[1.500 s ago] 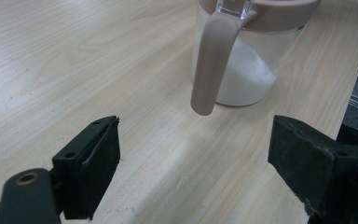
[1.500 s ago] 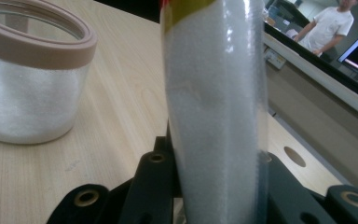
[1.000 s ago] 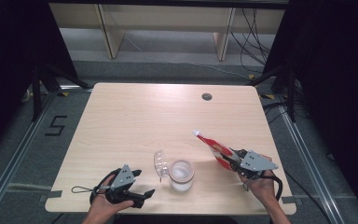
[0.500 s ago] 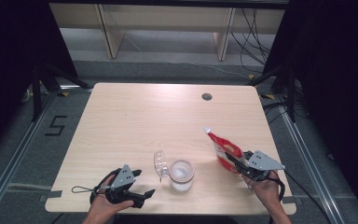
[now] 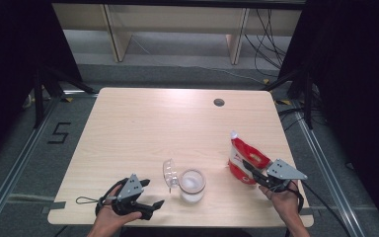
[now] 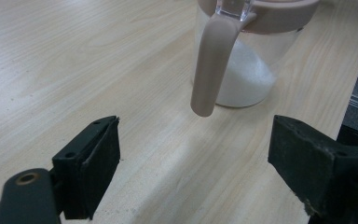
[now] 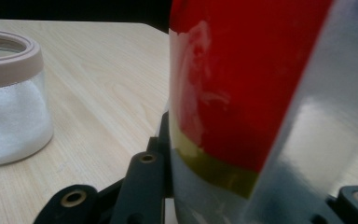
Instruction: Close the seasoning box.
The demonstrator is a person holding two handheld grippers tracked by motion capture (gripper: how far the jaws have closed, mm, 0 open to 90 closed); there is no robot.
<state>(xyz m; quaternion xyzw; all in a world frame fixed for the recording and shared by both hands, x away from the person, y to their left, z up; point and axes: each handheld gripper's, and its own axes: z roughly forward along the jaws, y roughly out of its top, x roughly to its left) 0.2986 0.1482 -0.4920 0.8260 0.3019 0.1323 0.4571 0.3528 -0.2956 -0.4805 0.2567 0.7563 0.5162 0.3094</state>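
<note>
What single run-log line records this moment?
right gripper: jaws just opening, red pouch between, standing on table | left gripper: open, empty | jar: lid open

A glossy red plastic pouch (image 5: 244, 160) and clear glass jar (image 5: 192, 185) stand on the matt wood-grain table (image 5: 168, 123).

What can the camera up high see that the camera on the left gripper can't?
High view alone: the red and white plastic pouch in the right gripper, and the jar's clear flipped-open lid. Left gripper view alone: the beige lid clasp hanging down the jar's side. Both: the clear glass jar with white grains and the light wooden table.
</note>
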